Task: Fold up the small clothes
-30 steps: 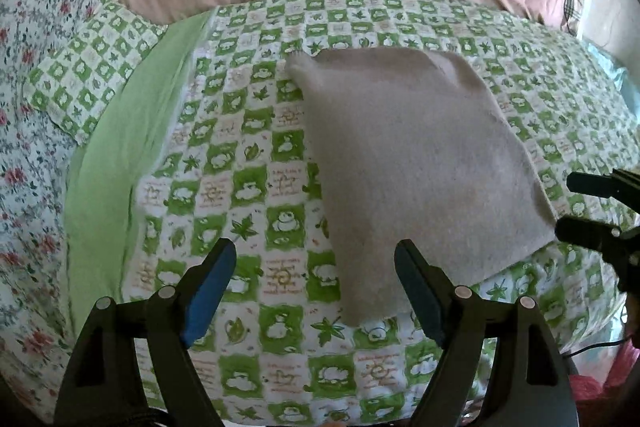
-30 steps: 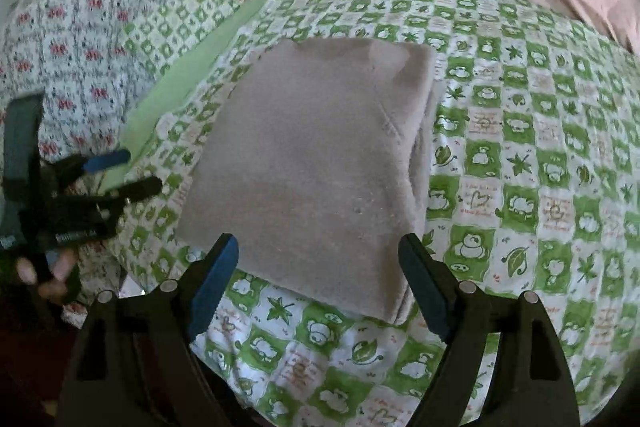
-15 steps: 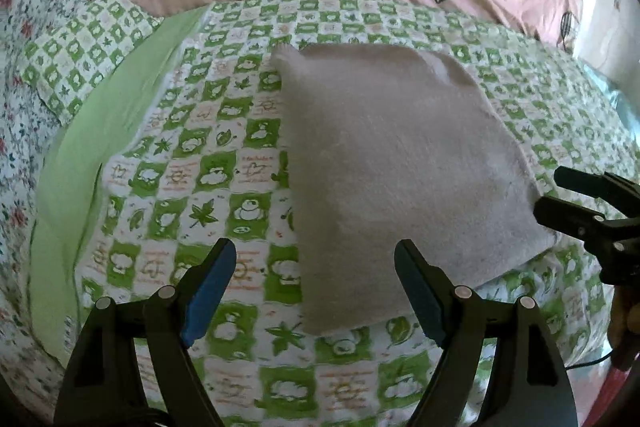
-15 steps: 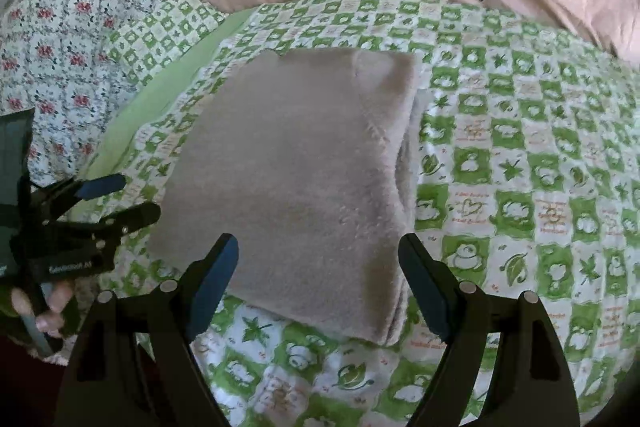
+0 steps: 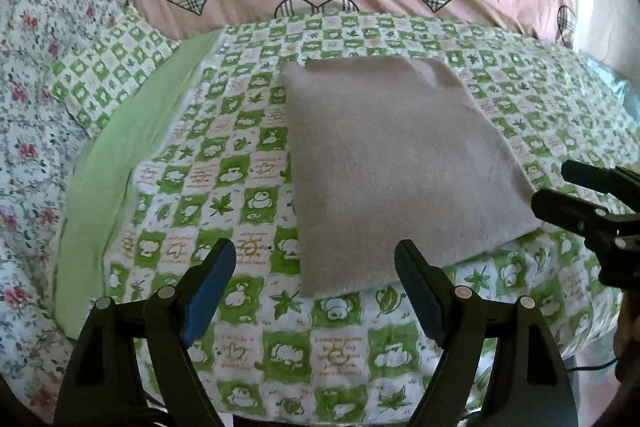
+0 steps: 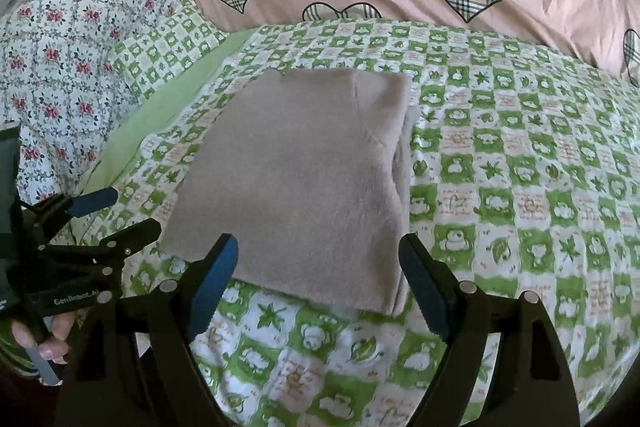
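Both grippers, left [image 5: 310, 287] and right [image 6: 318, 277], hover wide open and empty. Folded cloth [image 6: 296, 183] lies flat on the bed [image 6: 520, 187]; it looks soft, light, limp, best pinched at a near corner.

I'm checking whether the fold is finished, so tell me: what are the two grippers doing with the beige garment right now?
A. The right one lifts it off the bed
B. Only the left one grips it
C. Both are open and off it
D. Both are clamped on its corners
C: the left gripper and right gripper both stand with jaws apart and nothing between them, while the folded beige garment lies flat on the green checked bedspread.
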A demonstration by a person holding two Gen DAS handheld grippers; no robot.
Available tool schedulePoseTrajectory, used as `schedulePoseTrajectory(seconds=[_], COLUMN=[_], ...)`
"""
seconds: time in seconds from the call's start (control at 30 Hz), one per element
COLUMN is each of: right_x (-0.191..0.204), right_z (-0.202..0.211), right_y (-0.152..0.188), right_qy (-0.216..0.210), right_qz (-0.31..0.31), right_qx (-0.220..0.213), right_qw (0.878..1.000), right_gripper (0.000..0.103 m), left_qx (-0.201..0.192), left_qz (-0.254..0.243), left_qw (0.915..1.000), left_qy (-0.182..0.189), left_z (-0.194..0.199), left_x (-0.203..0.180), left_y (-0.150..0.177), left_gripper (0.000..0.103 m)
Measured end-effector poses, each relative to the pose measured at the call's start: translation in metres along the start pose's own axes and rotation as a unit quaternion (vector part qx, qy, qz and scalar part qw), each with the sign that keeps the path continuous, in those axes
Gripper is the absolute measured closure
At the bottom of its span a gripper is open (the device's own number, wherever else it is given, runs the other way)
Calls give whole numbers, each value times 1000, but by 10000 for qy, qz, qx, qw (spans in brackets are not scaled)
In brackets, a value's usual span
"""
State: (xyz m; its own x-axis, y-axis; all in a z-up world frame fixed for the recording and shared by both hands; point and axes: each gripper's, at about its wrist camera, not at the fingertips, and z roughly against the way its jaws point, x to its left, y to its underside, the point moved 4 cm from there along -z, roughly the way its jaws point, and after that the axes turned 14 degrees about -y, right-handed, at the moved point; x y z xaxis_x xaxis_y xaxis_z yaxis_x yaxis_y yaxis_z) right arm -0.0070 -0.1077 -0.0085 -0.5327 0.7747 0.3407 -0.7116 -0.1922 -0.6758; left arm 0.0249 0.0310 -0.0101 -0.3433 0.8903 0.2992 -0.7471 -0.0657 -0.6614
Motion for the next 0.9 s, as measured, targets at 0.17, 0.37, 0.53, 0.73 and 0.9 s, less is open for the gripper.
schedulePoseTrajectory(seconds=[0.17,0.37,0.53,0.73,0.9], right_x=[4,-9,-17,-22,-27], right_z=[-3,-9,-19,-32,-39], right_y=[10,5,-9,-24,-30], right_qy=[101,44,0,-70,-98], right_qz=[13,-168,-149,-166,-219], right_qx=[68,99,152,226,287], right_qw=[9999,9998,9998,9996,9993], right_gripper=[18,18,18,18,18], left_qx=[-2,163,223,255,251], left_qz=[-110,24,29,93,196], left_qw=[9997,9998,9996,9995,9994], left_qy=[-229,-130,-148,-137,-95], left_z=[1,-11,-22,-35,-41], left_x=[-3,-6,-9,-7,-6], left_y=[4,-3,-13,-29,-41], left_gripper=[20,20,20,20,20])
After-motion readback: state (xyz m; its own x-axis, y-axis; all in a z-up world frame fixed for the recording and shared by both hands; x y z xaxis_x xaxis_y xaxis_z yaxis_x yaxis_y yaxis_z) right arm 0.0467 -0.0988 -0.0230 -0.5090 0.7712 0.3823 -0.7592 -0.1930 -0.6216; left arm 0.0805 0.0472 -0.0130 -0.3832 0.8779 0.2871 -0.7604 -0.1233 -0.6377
